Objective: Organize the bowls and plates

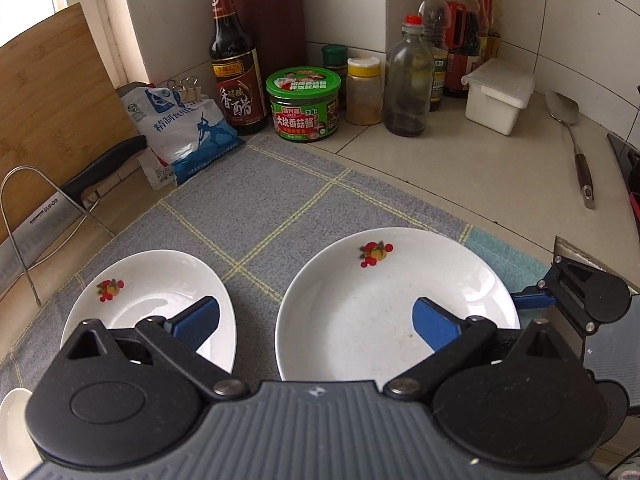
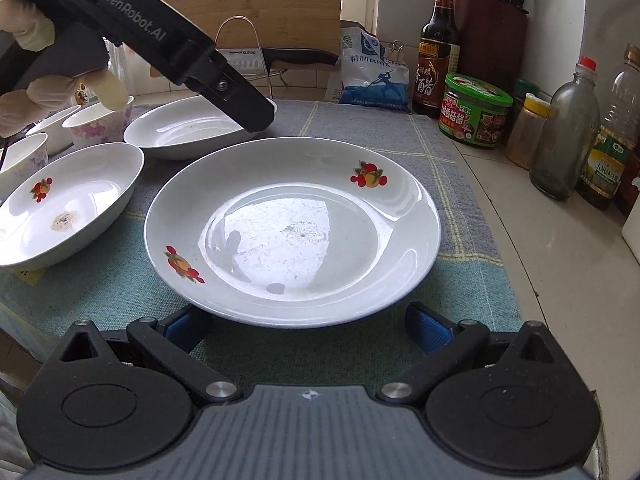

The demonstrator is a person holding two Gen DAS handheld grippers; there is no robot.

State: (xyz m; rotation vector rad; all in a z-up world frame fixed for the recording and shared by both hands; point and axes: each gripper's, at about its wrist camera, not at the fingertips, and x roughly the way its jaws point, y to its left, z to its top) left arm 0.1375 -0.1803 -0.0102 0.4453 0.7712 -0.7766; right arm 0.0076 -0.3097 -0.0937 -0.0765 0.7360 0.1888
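From the left wrist view, the left gripper [image 1: 316,322] hangs above the checked cloth [image 1: 256,208] with its blue fingers [image 1: 196,322] spread wide and nothing between them; under its left finger lies an oval white dish [image 1: 160,292] with a small fruit print, and under its right finger the round plate [image 1: 384,300], the two dishes lying apart with a strip of cloth between; at the far right edge of the plate the right gripper [image 1: 536,300] shows a blue finger tip just at the rim; ahead of the gripper, beyond the cloth, stand a dark vinegar bottle [image 1: 236,64], a green-lidded jar [image 1: 306,106], a yellow-capped spice jar [image 1: 363,92] and a clear glass bottle [image 1: 408,80], with a white lidded box [image 1: 498,94] and a metal spatula [image 1: 576,144] further right on the counter [image 1: 480,176]; to the left a cleaver [image 1: 60,208] leans by a wooden cutting board [image 1: 52,92]. From the right wrist view, the right gripper [image 2: 308,326] sits low at the near rim of the round plate [image 2: 292,232], its fingers wide apart and gripping nothing, the plate edge overhanging the gap between them; whether a finger touches the rim cannot be told; ahead and to the left the left gripper [image 2: 256,114] reaches in, held by a gloved hand [image 2: 44,80]; two oval dishes [image 2: 68,204] lie left of the plate, and small floral bowls [image 2: 100,122] sit beyond them.
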